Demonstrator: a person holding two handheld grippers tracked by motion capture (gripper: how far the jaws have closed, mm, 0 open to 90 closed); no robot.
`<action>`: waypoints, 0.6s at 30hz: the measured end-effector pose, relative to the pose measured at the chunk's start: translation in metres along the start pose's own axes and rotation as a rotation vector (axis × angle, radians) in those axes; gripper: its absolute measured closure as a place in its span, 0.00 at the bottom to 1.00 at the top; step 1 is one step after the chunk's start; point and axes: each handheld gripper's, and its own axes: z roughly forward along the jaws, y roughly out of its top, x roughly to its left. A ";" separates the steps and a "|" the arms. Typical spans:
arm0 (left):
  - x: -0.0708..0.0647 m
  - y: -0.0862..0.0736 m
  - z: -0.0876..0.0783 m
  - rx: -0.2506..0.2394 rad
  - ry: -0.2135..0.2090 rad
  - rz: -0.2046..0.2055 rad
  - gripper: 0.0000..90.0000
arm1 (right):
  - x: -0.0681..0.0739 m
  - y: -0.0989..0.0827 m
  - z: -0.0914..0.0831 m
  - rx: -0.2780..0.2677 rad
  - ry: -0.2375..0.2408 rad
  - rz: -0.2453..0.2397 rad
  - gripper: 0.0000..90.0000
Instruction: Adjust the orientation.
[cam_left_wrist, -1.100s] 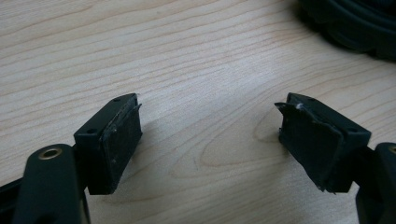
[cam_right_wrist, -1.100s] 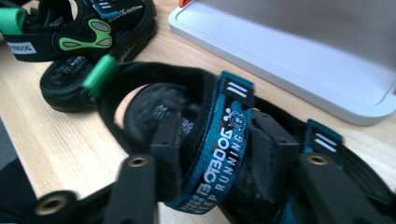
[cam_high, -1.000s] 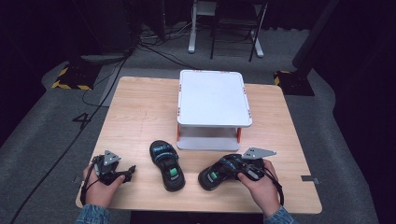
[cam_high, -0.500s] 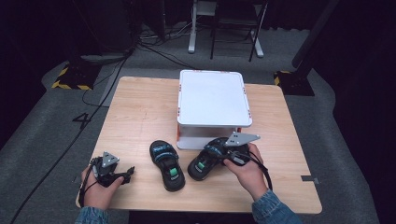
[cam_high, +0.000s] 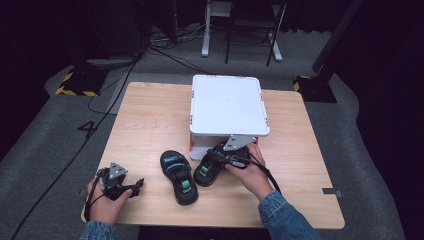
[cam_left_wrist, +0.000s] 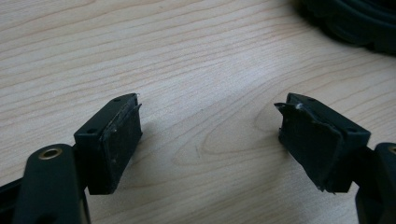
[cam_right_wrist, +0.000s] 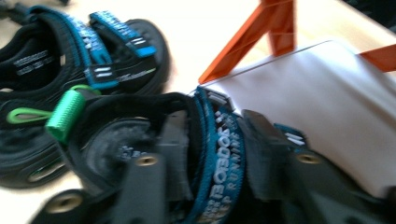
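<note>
- While clamped on the sandal (cam_high: 210, 167) strap, my right claw (cam_high: 226, 156) noses it toward the shelf (cam_high: 227, 107) ahead, likely to stow.
- Left claw (cam_high: 134, 186) gapes, idle.

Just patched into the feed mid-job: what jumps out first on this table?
The white two-tier rack with orange supports at the table's middle stands out first. At its front edge the right claw is shut on the strap of a black-and-blue sandal, its toe end at the lower shelf. The matching sandal lies flat just left of it, and the left claw rests open over bare wood near the table's front left corner.
</note>
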 end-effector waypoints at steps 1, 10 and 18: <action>0.000 0.000 0.000 0.000 -0.001 0.000 0.23 | 0.001 0.000 -0.002 -0.011 -0.022 -0.003 0.54; 0.000 0.003 0.003 0.003 0.001 0.001 0.21 | 0.022 -0.013 -0.041 -0.172 0.005 0.159 0.47; -0.002 0.008 0.008 0.006 -0.005 0.000 0.20 | 0.044 -0.032 -0.053 -0.128 0.063 0.254 0.45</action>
